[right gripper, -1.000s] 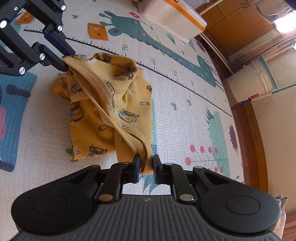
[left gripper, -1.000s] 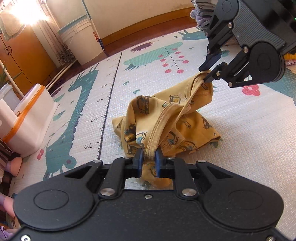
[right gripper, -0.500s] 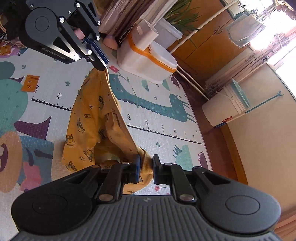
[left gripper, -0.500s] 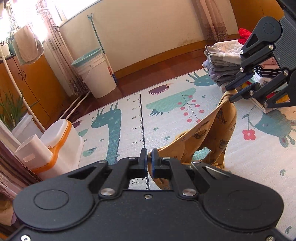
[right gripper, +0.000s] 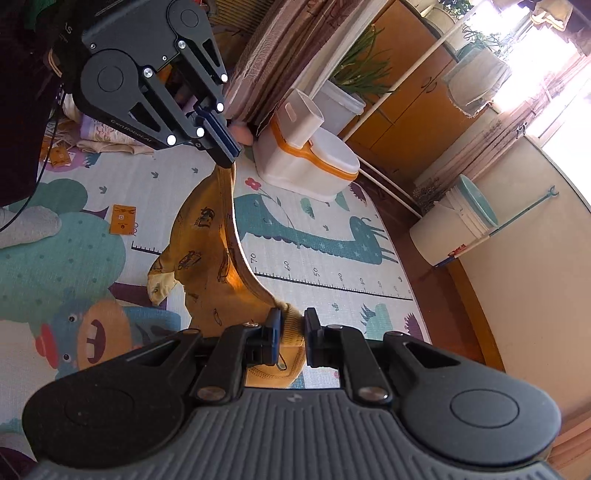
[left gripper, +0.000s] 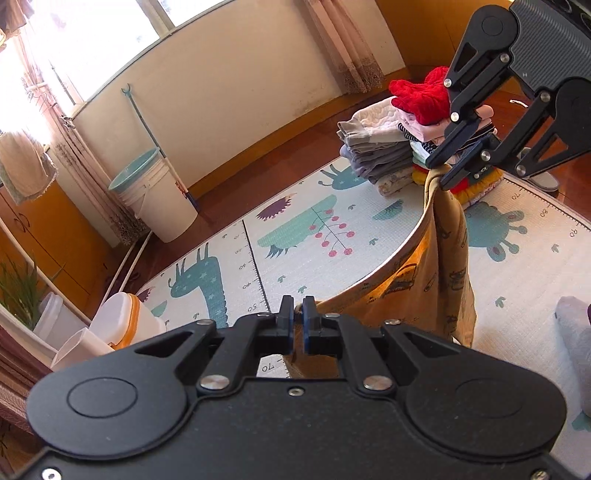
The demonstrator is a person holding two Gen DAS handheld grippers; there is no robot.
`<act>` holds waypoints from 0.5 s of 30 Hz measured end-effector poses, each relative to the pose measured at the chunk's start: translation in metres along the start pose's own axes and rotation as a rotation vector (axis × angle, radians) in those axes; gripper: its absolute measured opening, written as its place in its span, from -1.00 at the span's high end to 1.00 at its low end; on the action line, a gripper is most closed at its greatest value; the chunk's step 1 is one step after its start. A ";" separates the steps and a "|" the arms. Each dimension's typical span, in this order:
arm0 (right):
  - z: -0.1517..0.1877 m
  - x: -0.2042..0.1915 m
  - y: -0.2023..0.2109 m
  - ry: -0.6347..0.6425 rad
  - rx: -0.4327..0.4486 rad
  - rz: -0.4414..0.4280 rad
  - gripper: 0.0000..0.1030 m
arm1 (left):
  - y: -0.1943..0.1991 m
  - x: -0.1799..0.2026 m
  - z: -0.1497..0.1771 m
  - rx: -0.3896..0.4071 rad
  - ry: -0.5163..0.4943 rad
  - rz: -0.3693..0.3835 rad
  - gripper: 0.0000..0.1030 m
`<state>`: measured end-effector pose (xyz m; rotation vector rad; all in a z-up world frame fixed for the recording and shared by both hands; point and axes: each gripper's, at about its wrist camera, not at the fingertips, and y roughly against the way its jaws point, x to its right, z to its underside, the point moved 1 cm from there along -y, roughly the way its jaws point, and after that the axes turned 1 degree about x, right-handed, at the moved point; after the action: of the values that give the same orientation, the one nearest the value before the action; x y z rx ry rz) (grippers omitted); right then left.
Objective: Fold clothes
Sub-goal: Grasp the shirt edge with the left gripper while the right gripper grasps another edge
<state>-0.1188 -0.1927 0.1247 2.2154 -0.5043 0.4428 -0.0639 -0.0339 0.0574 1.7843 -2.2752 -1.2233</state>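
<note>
Left wrist view: left gripper [left gripper: 298,317] clamped on one end of yellow garment's [left gripper: 424,280] taut hem, right gripper [left gripper: 441,173] pinching other end ahead and rightward, cloth hanging below both, above mat [left gripper: 295,236].

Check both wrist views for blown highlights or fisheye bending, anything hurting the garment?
Left wrist: window blown out top left, walls bow, garment well lit and sharp. Right wrist: window clipped top right, garment clear, backlit glow at its fold.
</note>
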 end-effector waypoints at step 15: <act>0.023 -0.006 -0.102 -0.198 -0.301 -0.194 0.73 | -0.106 0.009 0.031 -0.262 -0.313 0.211 0.95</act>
<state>-0.0704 -0.1487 0.0429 1.9994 -0.4231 0.0407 0.0064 -0.0292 -0.0275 1.3077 -2.2401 -1.7612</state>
